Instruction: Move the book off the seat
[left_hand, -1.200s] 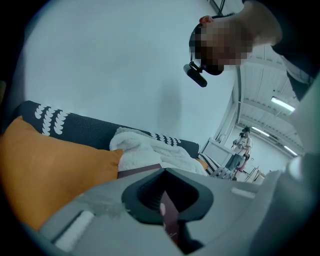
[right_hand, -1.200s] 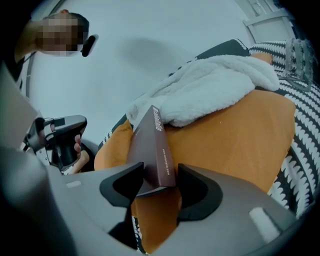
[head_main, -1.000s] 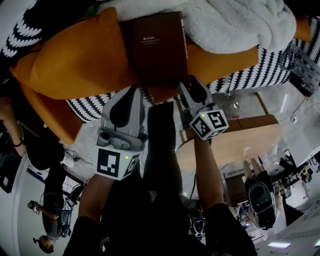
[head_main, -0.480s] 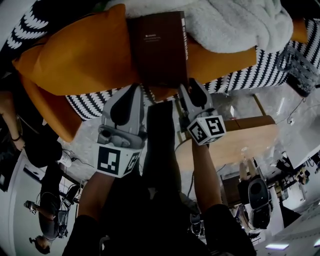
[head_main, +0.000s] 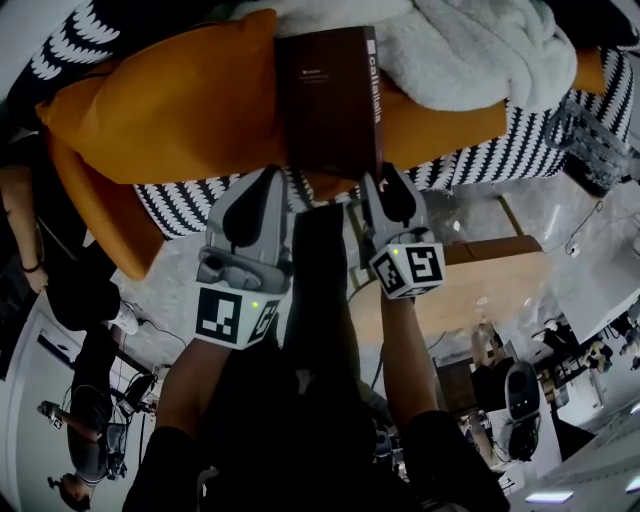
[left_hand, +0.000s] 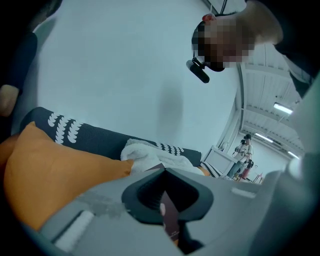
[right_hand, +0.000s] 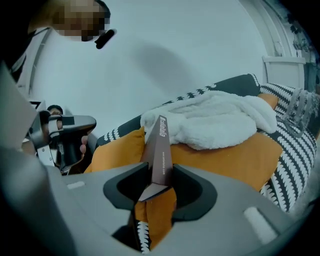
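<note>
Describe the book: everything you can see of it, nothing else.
The book is closed, dark brown, hardcover by its look, with small pale print on the cover and white lettering down the spine. It sits tilted over the orange cushion, beside the white fleece blanket. The right gripper, whose jaws have just been closing, pinches the spine's near corner between them. The left gripper has the opposite near edge between its jaws, apparently gripped too.
</note>
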